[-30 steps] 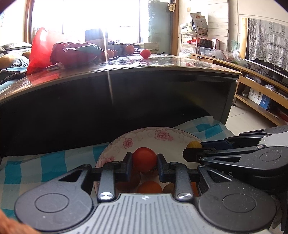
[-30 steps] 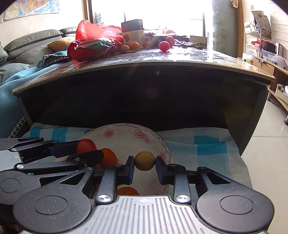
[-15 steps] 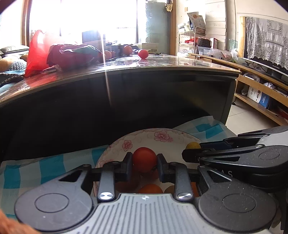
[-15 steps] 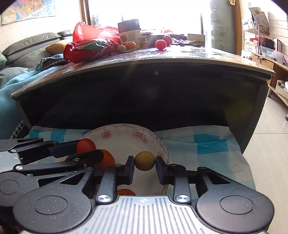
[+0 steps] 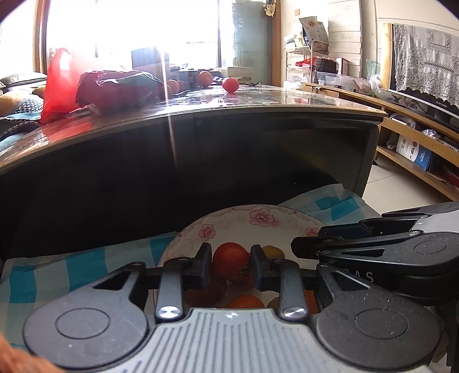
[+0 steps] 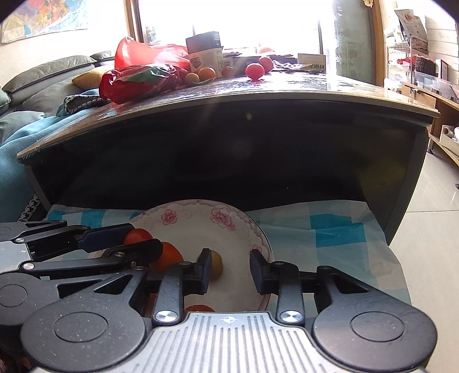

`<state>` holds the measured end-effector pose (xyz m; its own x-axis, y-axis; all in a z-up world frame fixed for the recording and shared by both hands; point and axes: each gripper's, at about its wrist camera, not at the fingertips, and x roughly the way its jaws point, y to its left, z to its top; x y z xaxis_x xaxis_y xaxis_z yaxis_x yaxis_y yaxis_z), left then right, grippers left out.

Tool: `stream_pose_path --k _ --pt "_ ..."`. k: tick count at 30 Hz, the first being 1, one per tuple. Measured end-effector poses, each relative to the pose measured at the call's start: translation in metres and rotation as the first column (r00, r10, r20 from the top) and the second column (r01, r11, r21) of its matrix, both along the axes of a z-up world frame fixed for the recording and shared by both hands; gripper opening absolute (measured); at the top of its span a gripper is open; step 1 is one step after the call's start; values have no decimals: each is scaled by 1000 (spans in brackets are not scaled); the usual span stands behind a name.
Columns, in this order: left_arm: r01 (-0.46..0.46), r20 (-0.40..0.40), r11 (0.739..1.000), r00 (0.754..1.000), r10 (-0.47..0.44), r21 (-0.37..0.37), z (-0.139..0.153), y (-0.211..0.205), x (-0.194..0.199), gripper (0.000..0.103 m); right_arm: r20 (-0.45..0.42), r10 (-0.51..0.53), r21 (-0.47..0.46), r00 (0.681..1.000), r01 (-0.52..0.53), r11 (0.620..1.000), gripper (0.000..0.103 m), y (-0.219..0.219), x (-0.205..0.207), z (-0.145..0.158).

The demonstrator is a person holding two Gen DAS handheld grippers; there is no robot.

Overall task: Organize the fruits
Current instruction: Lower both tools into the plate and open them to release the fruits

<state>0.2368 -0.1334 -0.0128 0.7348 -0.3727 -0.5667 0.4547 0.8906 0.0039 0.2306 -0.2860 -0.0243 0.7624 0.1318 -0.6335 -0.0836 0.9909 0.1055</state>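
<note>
Right wrist view: the right tongs (image 6: 228, 268) are spreading, jaws just parted from the yellow fruit (image 6: 215, 266), which is dropping into the floral bowl (image 6: 259, 232). Left tongs (image 5: 231, 265) are pinching a red tomato (image 5: 231, 259) above the bowl, likely releasing next.

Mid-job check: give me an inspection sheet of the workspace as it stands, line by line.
Surface: blue checked cloth with a flowered plate on it, in front of a dark table.
Job's things: red fruit, yellow fruit and orange fruit at the plate; loose fruit on the table.
Clutter: red bag and box on the table.
Grippers: left tongs shut on the red fruit; right tongs open, jaws just opening, yellow fruit between them against one finger.
Cables: nothing seen.
Surroundings: sofa, bright window, wooden shelf.
</note>
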Motion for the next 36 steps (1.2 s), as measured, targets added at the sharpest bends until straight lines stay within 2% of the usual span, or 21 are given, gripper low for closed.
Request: stream_pose_path --k 11,17,20,26,36 --pt "-12 3 1000 1000 12 -6 4 7 -3 42 13 7 12 1000 -8 1000 31 3 -2 1" --pt "-23 -4 1000 1000 23 -12 5 12 -5 46 14 6 17 1000 -6 1000 39 3 -3 2" --pt "-30 -7 999 1000 30 -13 7 13 -8 47 11 5 15 1000 -5 1000 40 4 -4 3" --pt "-52 -12 999 999 52 -8 11 18 -17 61 5 -9 13 1000 9 1000 40 4 -9 7" --pt "-67 6 998 998 67 -6 21 30 -32 67 0 -15 82 1000 15 997 42 2 -19 22"
